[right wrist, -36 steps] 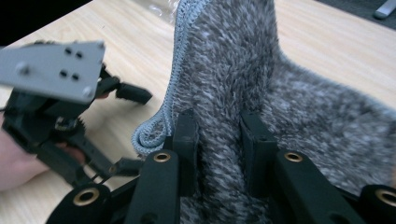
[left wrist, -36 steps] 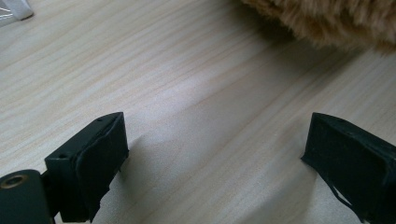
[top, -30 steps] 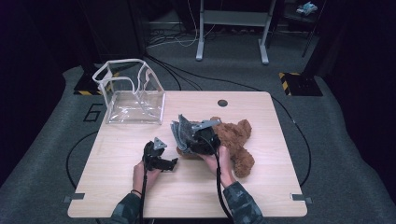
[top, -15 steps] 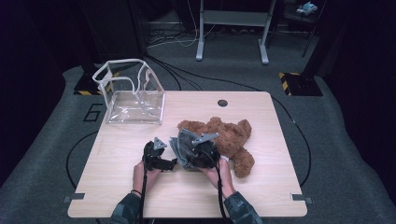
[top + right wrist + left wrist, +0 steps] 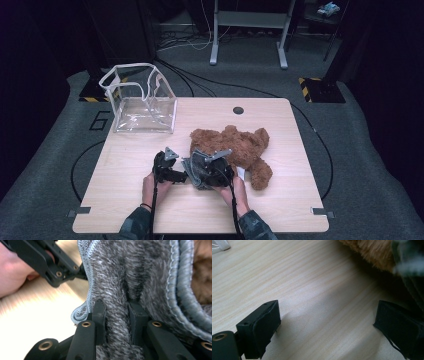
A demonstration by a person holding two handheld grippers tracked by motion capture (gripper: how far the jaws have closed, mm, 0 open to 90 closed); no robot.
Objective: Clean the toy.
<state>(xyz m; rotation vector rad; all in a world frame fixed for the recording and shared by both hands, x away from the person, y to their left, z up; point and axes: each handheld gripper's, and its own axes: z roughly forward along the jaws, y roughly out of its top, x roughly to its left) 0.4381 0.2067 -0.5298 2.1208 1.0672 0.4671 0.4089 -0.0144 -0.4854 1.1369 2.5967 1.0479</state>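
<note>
A brown teddy bear (image 5: 240, 145) lies flat on the wooden table (image 5: 150, 210), right of centre. My right gripper (image 5: 117, 315) is shut on a fold of grey fuzzy cloth (image 5: 130, 272) with a light stitched hem. In the high view the cloth (image 5: 197, 167) hangs bunched at the bear's near-left side, in the right gripper (image 5: 210, 172). My left gripper (image 5: 169, 165) rests just left of the cloth. Its jaws stand wide apart over bare wood, and the left gripper (image 5: 327, 322) holds nothing. Bear fur (image 5: 372, 252) shows beyond them.
A clear plastic bag (image 5: 142, 107) with white trim stands open at the table's back left. A round cable hole (image 5: 238, 110) sits near the far edge. Metal stand legs (image 5: 215, 55) and cables lie on the floor behind the table.
The right gripper has come down and toward the table's front edge with the grey cloth, uncovering the bear, which now lies spread out. The left gripper has stayed put.
</note>
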